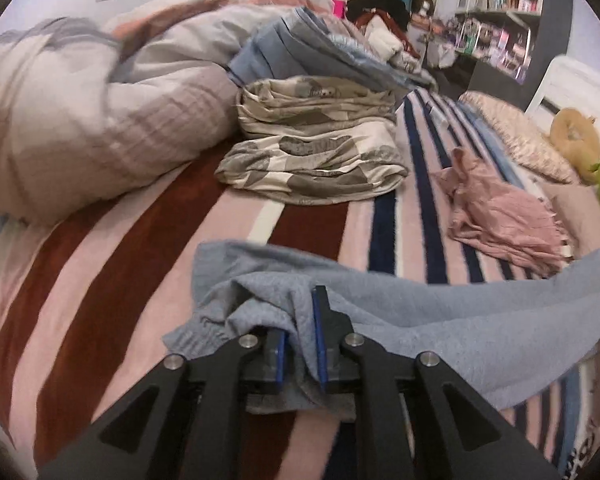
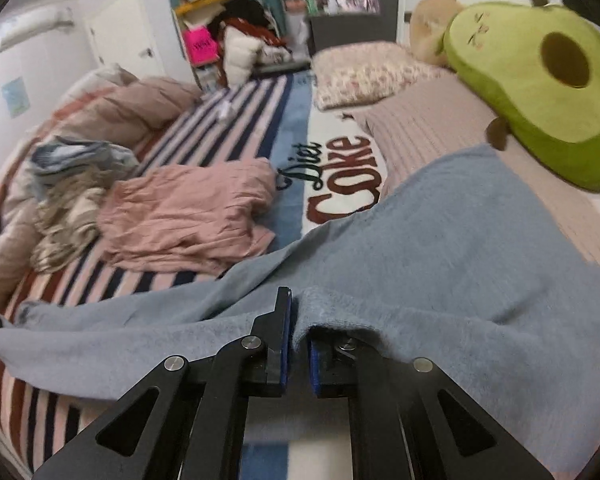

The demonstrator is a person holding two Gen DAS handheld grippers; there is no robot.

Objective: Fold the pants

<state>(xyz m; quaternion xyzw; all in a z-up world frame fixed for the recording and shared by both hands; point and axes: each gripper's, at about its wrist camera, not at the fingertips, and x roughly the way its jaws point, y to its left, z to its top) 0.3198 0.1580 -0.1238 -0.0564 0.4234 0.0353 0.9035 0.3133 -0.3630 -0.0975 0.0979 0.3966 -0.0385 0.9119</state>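
The blue-grey pants (image 1: 440, 320) lie stretched across the near part of the striped bed cover; in the right wrist view they (image 2: 440, 248) reach toward the avocado pillow. My left gripper (image 1: 300, 332) is shut on a bunched end of the pants with an elastic band. My right gripper (image 2: 298, 336) is shut on another edge of the pants, and the cloth drapes over its right finger. The cloth hangs taut between the two grippers, a little above the bed.
A crumpled pink garment (image 2: 188, 216) and a folded grey-cream patterned cloth (image 1: 312, 152) lie on the bed (image 1: 120, 260). A bunched duvet (image 1: 80, 120) fills the left. A green avocado pillow (image 2: 540, 80) and a floral pillow (image 2: 364, 72) sit at the headboard side.
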